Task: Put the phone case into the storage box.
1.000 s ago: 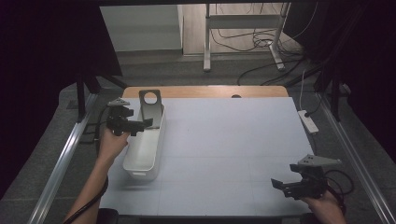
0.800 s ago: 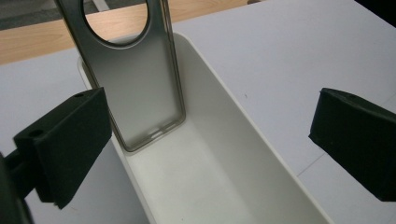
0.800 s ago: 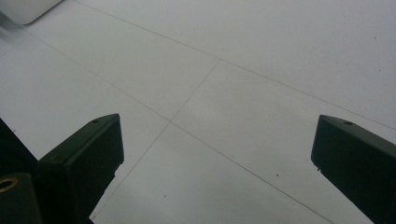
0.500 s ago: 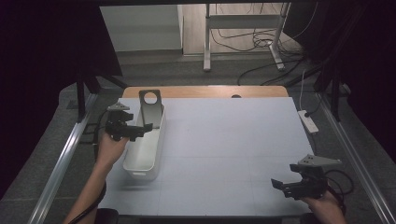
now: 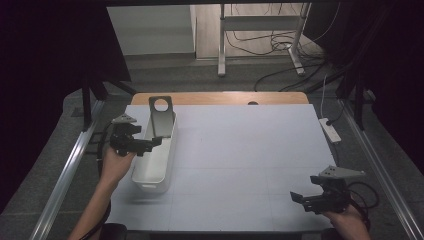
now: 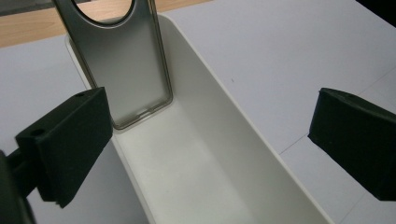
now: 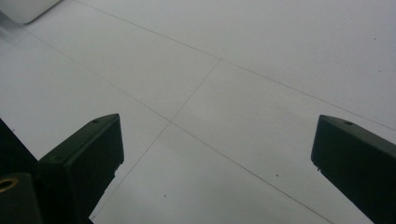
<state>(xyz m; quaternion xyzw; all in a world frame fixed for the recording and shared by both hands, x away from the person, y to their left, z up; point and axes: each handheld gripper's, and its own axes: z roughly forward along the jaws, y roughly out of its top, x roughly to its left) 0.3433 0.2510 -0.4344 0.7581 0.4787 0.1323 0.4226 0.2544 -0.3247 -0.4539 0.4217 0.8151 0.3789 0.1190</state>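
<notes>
A long white bin (image 5: 155,160) lies at the left of the white table (image 5: 250,150). A flat grey metal plate with a round hole (image 5: 161,116) leans inside its far end. In the left gripper view the bin (image 6: 205,154) runs between the jaws and the plate (image 6: 123,65) stands at its far end. My left gripper (image 5: 150,144) hovers open over the bin's left rim, holding nothing. My right gripper (image 5: 298,198) is open above the bare table near the front right corner, its jaws wide apart over the table surface (image 7: 224,93).
A white power strip (image 5: 330,129) lies at the table's right edge. A wooden strip (image 5: 225,98) runs along the far edge. Metal rails flank both sides. A stand and cables are on the floor beyond. A corner of the bin (image 7: 25,8) appears in the right gripper view.
My left gripper has drawn back slightly toward the bin's left rim and lowered a little. The right gripper has stayed where it was.
</notes>
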